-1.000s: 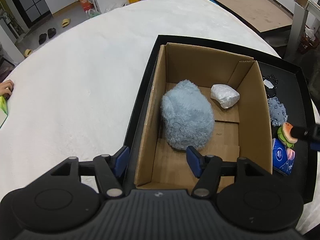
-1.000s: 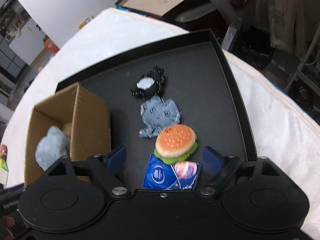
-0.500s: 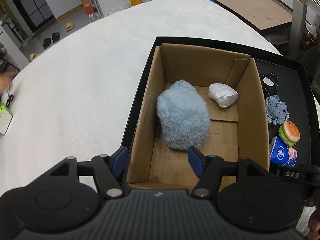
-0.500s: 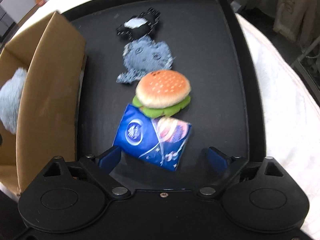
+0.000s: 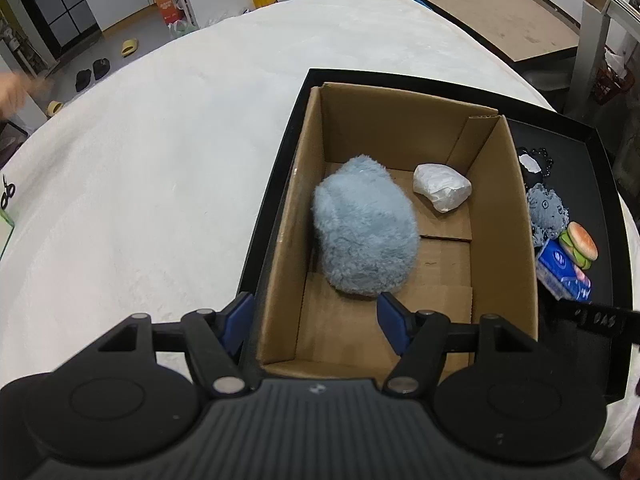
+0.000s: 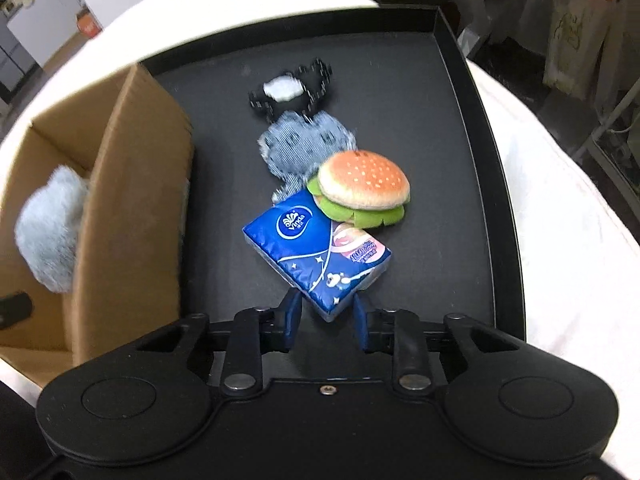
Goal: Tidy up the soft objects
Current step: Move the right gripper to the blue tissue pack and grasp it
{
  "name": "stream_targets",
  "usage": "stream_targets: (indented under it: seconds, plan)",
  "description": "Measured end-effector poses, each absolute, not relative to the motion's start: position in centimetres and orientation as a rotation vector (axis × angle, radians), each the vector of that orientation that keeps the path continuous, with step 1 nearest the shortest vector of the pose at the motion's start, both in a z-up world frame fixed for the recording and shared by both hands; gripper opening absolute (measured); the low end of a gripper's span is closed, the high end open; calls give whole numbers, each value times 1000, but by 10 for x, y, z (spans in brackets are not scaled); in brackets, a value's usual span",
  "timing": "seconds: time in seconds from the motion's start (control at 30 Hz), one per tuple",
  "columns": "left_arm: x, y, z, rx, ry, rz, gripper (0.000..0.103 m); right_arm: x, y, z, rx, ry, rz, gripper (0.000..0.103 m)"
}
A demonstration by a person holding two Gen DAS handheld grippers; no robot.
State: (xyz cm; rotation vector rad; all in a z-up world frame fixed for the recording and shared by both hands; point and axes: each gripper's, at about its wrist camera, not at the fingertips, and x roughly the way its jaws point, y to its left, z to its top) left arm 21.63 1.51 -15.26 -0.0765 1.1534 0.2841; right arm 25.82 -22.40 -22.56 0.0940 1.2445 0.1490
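A blue tissue pack (image 6: 316, 248) lies on the black tray (image 6: 460, 160), partly under a plush burger (image 6: 364, 186). My right gripper (image 6: 326, 310) points down at the pack; its jaws are closing, and the pads press on the pack's near corner. Behind the burger lie a denim plush (image 6: 304, 146) and a black plush with a white patch (image 6: 290, 90). The cardboard box (image 5: 400, 128) holds a fluffy light-blue plush (image 5: 364, 236) and a white wrapped bundle (image 5: 442, 192). My left gripper (image 5: 316, 316) is open, its fingers astride the box's near left corner.
The tray sits on a white padded table cover (image 5: 160, 180). A person's hand (image 5: 12, 88) shows blurred at the far left edge, with scissors (image 5: 6, 192) below it. A second framed board (image 5: 520, 32) lies beyond the table at the back right.
My right gripper came down toward the tissue pack and its jaws narrowed from wide apart onto the pack's near corner. The left gripper stayed put. The hand at the left edge moved up.
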Motion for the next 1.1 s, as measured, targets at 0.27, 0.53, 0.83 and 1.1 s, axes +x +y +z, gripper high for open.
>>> stream_targets:
  seconds: [0.27,0.53,0.83,1.1]
  plan:
    - [213,29,-153,-99,1147,271,66,255,-217,-199,174,1161,198,17]
    - [212,43,-159,-128,1154,261,66,257,-205,-198,150,1172,215,0]
    - [214,50,-161,-149,1156,238,66,275,-191,-202,79,1128,198,60]
    - [219,54,-163,-172,1158,219,66,286,-179,-225,9,1182,244,60]
